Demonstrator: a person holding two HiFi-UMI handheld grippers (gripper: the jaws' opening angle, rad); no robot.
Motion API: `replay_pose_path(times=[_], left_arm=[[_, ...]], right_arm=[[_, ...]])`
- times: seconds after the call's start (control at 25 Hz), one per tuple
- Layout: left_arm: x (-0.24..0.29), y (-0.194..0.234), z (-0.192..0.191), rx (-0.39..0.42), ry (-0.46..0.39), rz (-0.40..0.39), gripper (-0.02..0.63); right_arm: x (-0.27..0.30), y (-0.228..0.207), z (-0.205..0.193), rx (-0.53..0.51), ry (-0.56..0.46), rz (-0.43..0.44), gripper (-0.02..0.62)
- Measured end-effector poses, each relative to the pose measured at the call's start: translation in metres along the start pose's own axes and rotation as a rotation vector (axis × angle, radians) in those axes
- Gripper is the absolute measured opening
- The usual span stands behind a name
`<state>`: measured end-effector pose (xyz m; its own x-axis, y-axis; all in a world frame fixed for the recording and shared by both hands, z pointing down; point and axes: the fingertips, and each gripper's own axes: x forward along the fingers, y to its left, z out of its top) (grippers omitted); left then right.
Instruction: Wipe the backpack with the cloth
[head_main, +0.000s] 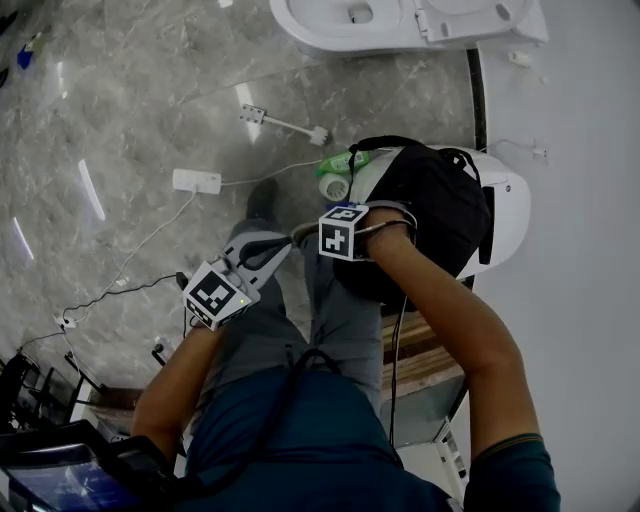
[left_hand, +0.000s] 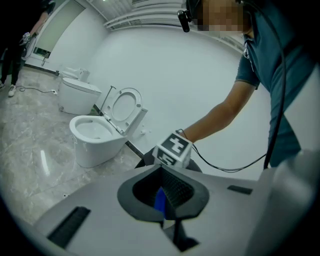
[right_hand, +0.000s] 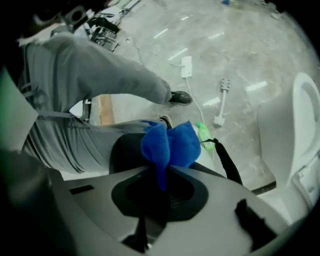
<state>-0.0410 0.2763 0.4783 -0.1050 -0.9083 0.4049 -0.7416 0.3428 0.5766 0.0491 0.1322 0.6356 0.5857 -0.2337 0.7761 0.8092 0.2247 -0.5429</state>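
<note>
- The black backpack (head_main: 440, 215) rests on a white toilet (head_main: 505, 195) just to the right of the person's knees (head_main: 330, 310).
- The blue cloth (right_hand: 170, 145) is bunched above the backpack's top. Whether it touches the fabric cannot be told.
- The right hand-held gripper (right_hand: 161, 184) is clamped on a fold of the cloth, and the rest billows out ahead of its jaws.
- The left hand-held gripper (left_hand: 161, 173) has its jaws together on a sliver of the same blue, apparently a corner of the cloth. Its tips sit just beside the right one's marker cube.
- Judged step: the cloth is being arranged between the two hand-held grippers, and wiping looks about to begin.
- Next move: the left one probably has to let go or steady the bag while the right presses the cloth flat and sweeps across.
- Room: the wall (head_main: 590, 250) lies close on the far right. A green bottle (head_main: 345, 160) lies at the backpack's upper-left edge. Open floor with a power strip (head_main: 196, 181) lies to the left.
</note>
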Motion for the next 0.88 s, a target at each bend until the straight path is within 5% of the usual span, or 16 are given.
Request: replay_pose_path(times=[0.16, 0.32, 0.56, 0.68, 0.88], left_arm=[[-0.006, 0.009, 0.005, -0.023, -0.019, 0.010, 0.006], [-0.007, 0.010, 0.006, -0.032, -0.026, 0.006, 0.006], [-0.004, 0.006, 0.007, -0.034, -0.026, -0.006, 0.006], [-0.006, 0.002, 0.010, -0.032, -0.028, -0.005, 0.006], [-0.008, -0.003, 0.011, -0.006, -0.006, -0.024, 0.006]], right_arm=[[-0.015, -0.034, -0.016, 0.098, 0.042, -0.006, 0.037], [0.017, 0.015, 0.015, -0.101, 0.126, -0.054, 0.037], [0.059, 0.106, 0.063, -0.238, 0.093, 0.029, 0.037], [0.056, 0.108, 0.068, -0.154, -0.020, 0.035, 0.037], [-0.008, 0.016, 0.033, 0.245, -0.355, -0.099, 0.037]])
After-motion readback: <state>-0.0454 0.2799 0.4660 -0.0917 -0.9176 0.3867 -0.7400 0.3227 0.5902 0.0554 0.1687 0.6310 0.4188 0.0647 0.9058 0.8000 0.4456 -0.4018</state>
